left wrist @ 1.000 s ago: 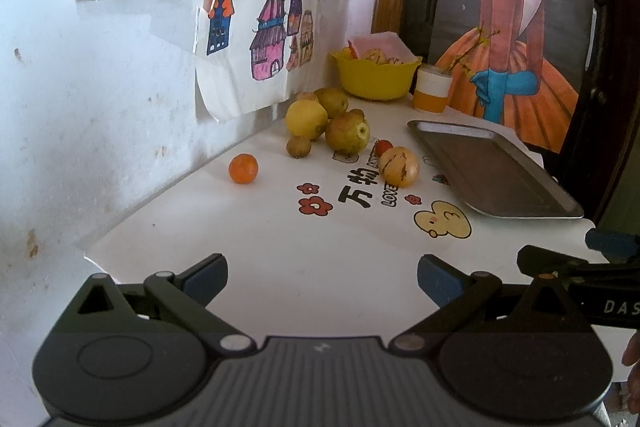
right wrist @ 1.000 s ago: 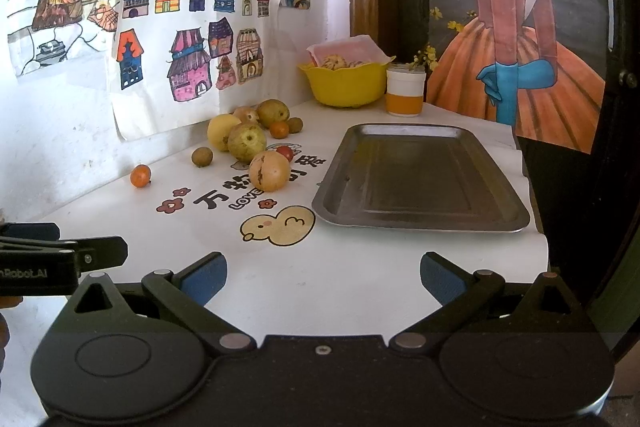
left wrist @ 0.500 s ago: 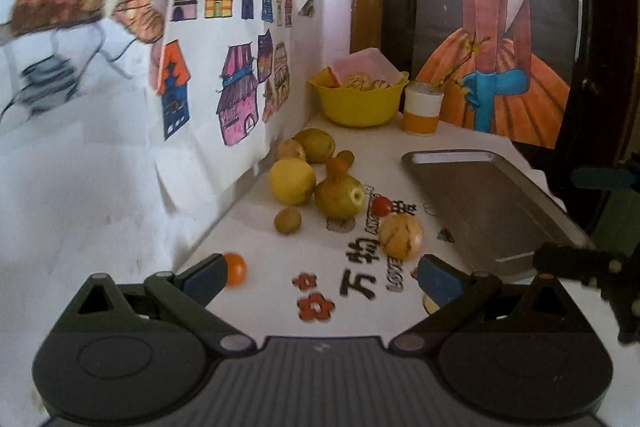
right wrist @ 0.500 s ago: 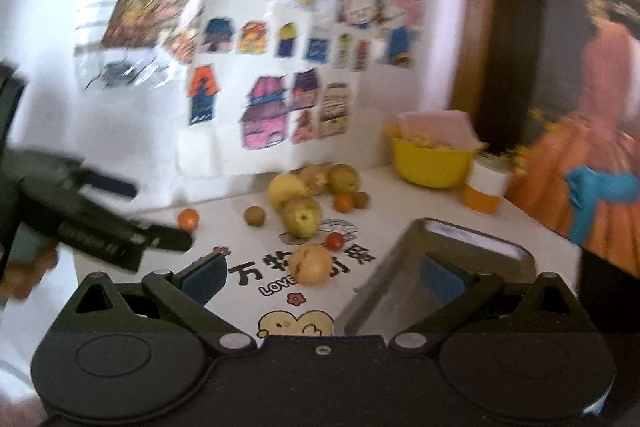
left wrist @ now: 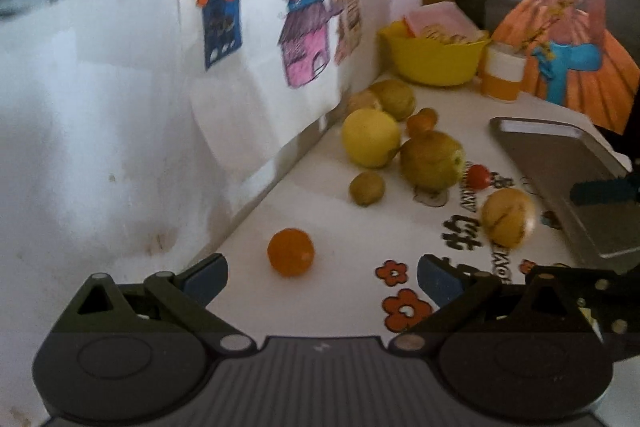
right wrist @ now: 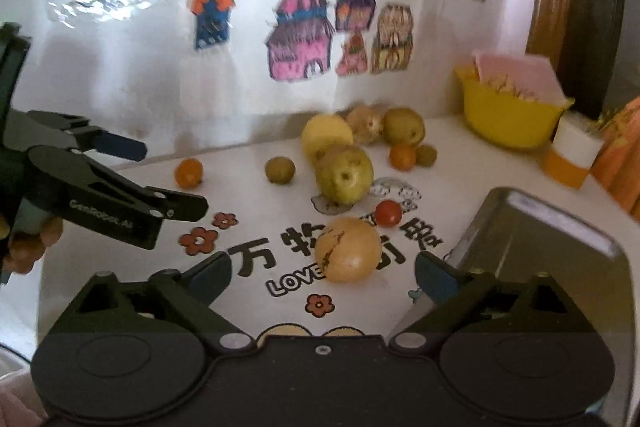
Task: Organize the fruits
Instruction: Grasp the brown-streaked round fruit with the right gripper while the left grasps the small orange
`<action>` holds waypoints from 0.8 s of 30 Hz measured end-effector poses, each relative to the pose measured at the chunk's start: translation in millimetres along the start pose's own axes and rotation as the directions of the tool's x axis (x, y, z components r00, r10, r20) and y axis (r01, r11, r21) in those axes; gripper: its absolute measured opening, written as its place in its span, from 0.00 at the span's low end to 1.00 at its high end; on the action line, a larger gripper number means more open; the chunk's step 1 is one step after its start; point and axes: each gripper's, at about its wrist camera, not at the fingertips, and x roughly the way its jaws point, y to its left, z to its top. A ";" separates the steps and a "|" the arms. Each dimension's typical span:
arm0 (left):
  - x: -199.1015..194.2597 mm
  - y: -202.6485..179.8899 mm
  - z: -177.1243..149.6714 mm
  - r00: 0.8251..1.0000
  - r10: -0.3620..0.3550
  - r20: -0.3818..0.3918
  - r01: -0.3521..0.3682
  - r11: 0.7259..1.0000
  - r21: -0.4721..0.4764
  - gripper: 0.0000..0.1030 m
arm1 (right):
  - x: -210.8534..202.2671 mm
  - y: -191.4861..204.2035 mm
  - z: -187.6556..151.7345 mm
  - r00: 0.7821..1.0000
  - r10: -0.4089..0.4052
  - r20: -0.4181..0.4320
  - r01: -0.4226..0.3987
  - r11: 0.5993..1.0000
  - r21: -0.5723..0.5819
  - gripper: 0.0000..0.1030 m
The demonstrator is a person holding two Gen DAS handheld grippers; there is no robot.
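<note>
Sitting closest: left gripper (left wrist: 322, 273), jaws wide, nothing in them, small orange fruit (left wrist: 291, 251) just in front.
Right gripper (right wrist: 323, 277): jaws wide, nothing in them, round yellow fruit (right wrist: 347, 249) between the tips.
Bench (left wrist: 328, 219): white, with flower pictures and letters.
Tray (right wrist: 532, 239): grey metal, on the right, no fruit in it.
Fruit pile (right wrist: 344, 155): farther back, by the wall.
Yellow bowl (right wrist: 512, 119): far corner.

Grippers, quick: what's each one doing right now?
Left gripper: open, empty, small orange fruit just ahead between its fingers.
Right gripper: open, empty, cracked yellow fruit ahead.
</note>
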 end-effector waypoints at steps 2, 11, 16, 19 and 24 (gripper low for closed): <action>6.0 3.1 -0.3 1.000 0.008 -0.013 -0.008 1.000 -0.012 0.99 | 9.1 -3.7 1.3 1.000 0.001 -0.022 0.000 1.000 0.027 0.86; 20.8 8.3 -0.1 0.999 0.005 -0.032 -0.007 0.999 -0.038 0.88 | 36.5 -9.9 3.0 0.996 0.005 -0.084 0.005 0.994 0.109 0.76; 22.7 9.2 2.2 1.000 0.011 -0.028 -0.013 0.999 -0.048 0.73 | 42.2 -9.0 5.3 0.996 -0.009 -0.085 0.020 0.991 0.132 0.65; 21.2 8.9 1.9 1.000 0.008 -0.023 -0.009 0.999 -0.053 0.59 | 43.1 -12.2 5.8 0.997 -0.029 -0.078 0.041 0.986 0.160 0.54; 19.0 7.3 0.7 1.000 -0.001 -0.011 0.000 0.998 -0.056 0.31 | 43.6 -12.4 4.9 0.996 -0.055 -0.076 0.067 0.983 0.173 0.46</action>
